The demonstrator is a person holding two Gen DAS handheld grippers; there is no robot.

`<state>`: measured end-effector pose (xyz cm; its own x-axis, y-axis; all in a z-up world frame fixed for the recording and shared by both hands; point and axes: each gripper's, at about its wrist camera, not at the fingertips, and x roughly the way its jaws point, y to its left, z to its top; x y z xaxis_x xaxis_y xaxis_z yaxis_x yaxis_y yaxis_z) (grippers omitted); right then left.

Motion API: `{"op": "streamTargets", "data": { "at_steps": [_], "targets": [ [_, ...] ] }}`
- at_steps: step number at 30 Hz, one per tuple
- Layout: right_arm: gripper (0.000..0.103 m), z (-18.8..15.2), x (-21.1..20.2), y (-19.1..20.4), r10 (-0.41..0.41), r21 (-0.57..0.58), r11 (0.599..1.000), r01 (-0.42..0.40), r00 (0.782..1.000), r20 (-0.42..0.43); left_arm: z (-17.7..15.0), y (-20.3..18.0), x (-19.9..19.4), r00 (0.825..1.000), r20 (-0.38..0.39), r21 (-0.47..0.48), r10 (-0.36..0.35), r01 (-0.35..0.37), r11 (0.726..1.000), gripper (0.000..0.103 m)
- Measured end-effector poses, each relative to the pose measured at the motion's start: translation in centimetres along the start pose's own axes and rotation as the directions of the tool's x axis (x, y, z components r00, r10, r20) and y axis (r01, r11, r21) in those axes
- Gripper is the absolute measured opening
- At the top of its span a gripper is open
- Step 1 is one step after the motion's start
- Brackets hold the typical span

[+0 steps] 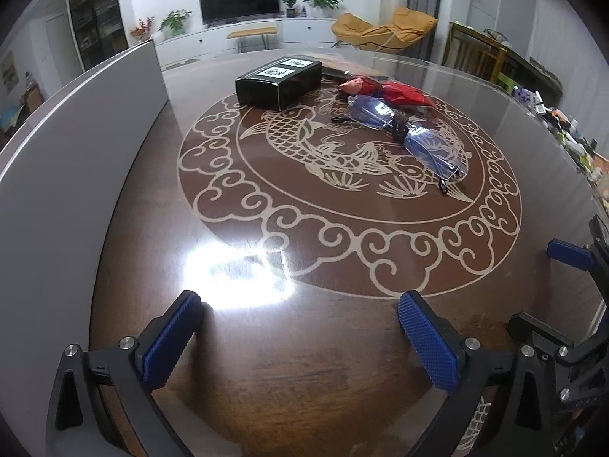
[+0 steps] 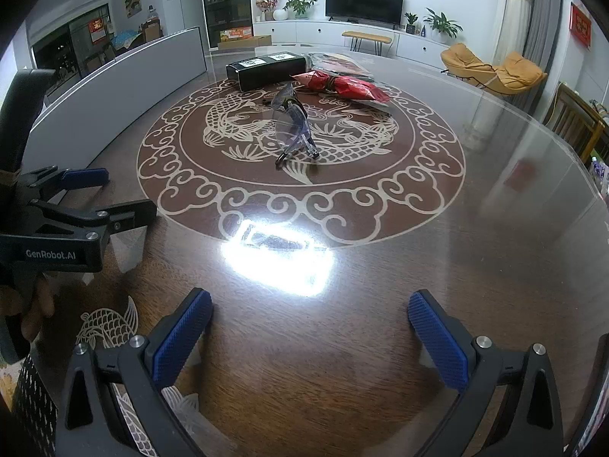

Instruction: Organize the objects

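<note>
A pair of clear-lens glasses (image 1: 409, 135) (image 2: 295, 125) lies unfolded on the fish medallion of the round brown table (image 1: 266, 342) (image 2: 495, 247). Behind it rest a red foil packet (image 1: 388, 91) (image 2: 342, 83) and a black box (image 1: 279, 82) (image 2: 266, 66) with white labels. My left gripper (image 1: 300, 335) hovers open over the near part of the table, nothing between its blue pads. My right gripper (image 2: 310, 333) is open too, also empty, well short of the glasses. In the right wrist view the left gripper (image 2: 83, 198) shows at the left edge, held by a hand.
A grey curved panel (image 1: 76, 144) (image 2: 125, 76) stands along the table's left side. A flat dark packet (image 2: 342, 61) lies behind the red one. Clutter (image 1: 571, 129) crowds the far right edge. Ceiling light glares off the glass top (image 2: 278, 259). Chairs and a TV unit stand beyond.
</note>
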<state>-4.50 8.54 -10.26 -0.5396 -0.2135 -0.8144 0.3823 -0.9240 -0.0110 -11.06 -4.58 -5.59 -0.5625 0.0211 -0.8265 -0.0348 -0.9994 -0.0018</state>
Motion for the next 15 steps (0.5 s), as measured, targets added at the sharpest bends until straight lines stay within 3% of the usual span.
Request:
{"op": "streamTargets", "data": {
  "at_steps": [8,15],
  "targets": [
    [0.103,0.01,0.04,-0.01,0.0,0.0,1.0,0.0,1.0,0.0,0.35,0.82,0.19,1.0,0.019,-0.031,0.02,-0.02,0.999,0.103],
    [0.103,0.0,0.0,-0.03,0.0,0.0,1.0,0.0,1.0,0.0,0.47,1.07,0.11,1.0,-0.011,0.016,-0.014,0.014,1.0,0.103]
  ]
}}
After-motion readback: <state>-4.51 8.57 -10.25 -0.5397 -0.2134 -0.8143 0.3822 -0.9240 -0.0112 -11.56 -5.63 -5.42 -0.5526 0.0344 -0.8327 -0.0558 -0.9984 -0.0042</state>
